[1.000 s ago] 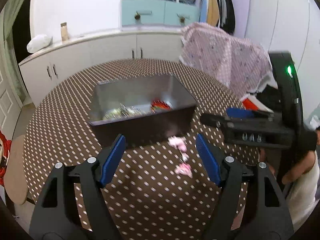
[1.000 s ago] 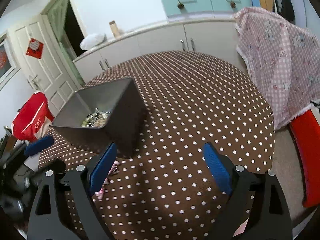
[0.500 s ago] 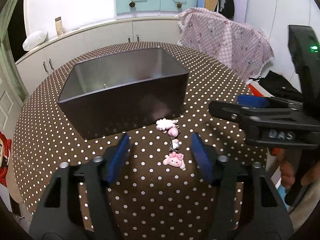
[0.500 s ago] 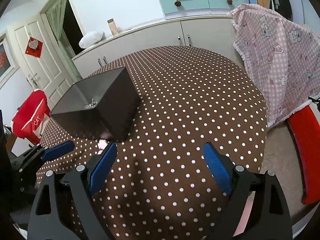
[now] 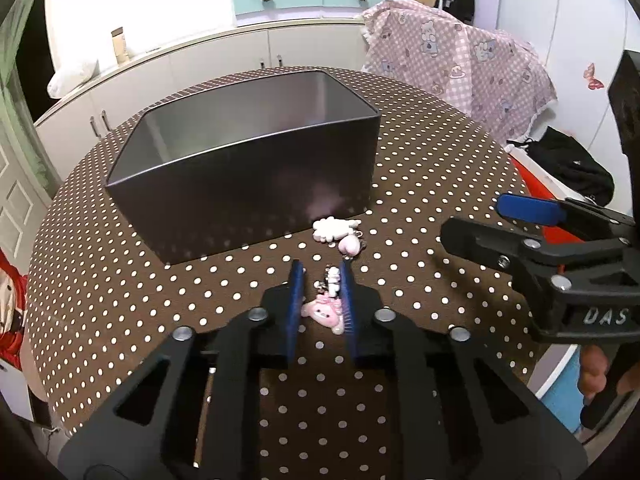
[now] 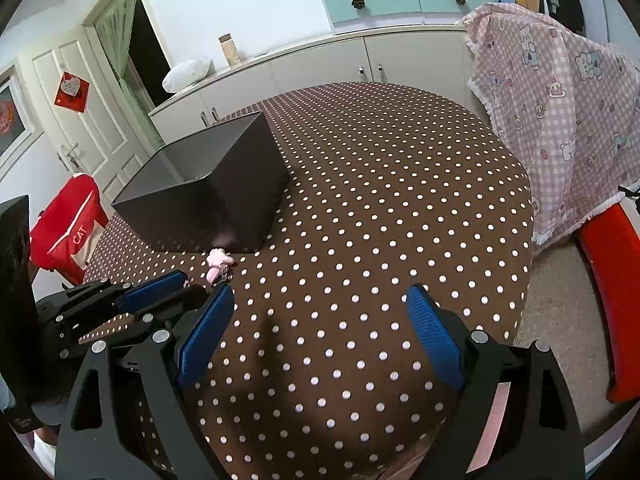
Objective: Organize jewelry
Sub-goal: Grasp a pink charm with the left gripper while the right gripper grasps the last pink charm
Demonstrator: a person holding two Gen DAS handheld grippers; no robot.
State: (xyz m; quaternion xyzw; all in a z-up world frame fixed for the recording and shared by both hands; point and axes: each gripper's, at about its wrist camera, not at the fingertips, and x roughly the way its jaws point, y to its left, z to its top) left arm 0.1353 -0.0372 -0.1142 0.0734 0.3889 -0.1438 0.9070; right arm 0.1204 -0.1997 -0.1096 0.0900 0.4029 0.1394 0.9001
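Note:
A pink and white charm chain (image 5: 329,292) lies on the polka-dot table (image 5: 120,300) just in front of a dark metal box (image 5: 248,184). Its white charm (image 5: 332,229) and a pink bead (image 5: 349,246) lie near the box; its pink animal charm (image 5: 322,313) sits between my left gripper's (image 5: 321,276) blue pads. The left gripper is closed around that charm, low on the table. My right gripper (image 6: 320,300) is open and empty over bare cloth to the right. It shows in the left wrist view (image 5: 528,216). The chain's end (image 6: 218,260) and the box (image 6: 208,188) show in the right wrist view.
A chair draped in pink checked cloth (image 5: 460,64) stands at the table's far right. White cabinets (image 5: 200,64) run behind the table. A red bag (image 6: 64,224) hangs on a chair at the left. The table's edge curves close on the right (image 6: 528,240).
My left gripper dropped to the table and closed its pads around the pink charm. The box's inside went out of sight as the camera lowered. The right gripper stayed open and barely moved.

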